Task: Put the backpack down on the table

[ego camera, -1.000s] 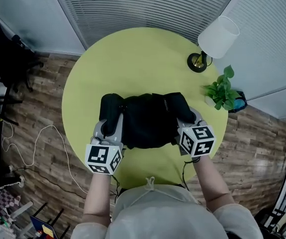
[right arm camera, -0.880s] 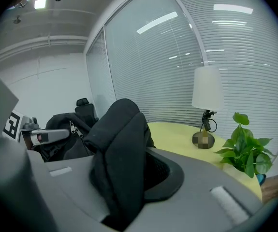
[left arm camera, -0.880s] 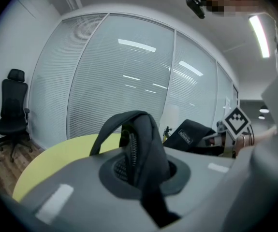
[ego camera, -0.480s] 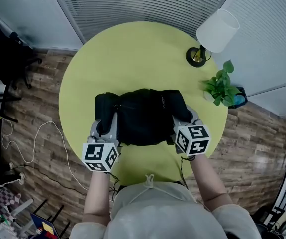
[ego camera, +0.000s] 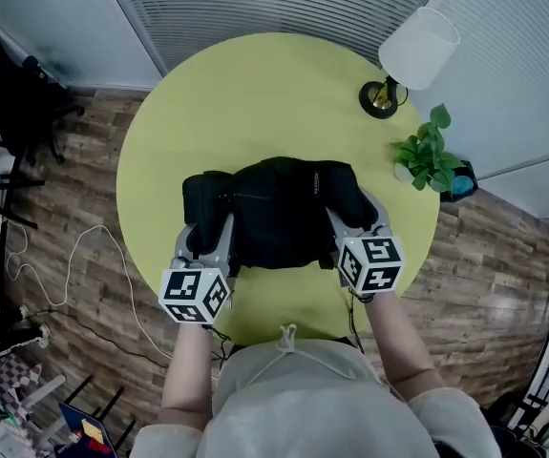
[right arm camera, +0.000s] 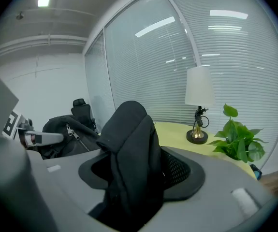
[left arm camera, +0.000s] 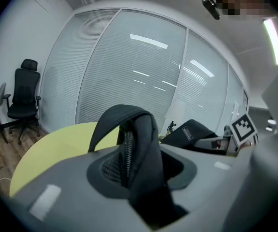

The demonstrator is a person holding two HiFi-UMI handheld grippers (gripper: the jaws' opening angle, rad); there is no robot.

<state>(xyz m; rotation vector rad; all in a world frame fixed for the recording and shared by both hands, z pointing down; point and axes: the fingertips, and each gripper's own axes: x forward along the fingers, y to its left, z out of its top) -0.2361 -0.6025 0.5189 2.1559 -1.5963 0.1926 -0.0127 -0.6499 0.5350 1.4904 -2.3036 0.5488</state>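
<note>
Backpack (ego camera: 288,213) is basically down, lying mid green surface (ego camera: 255,93). Left tongs (ego camera: 209,235) and right tongs (ego camera: 355,219) have just been opening, left narrow-ish, right wide, with a bit of it slack between each pair of jaws. What's left, I reckon: slide both tongs out clear.

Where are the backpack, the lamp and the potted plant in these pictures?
backpack (ego camera: 288,213): head view, middle of its black body.
lamp (ego camera: 420,48): head view, its white shade.
potted plant (right arm camera: 236,143): right gripper view, its green leaves.
</note>
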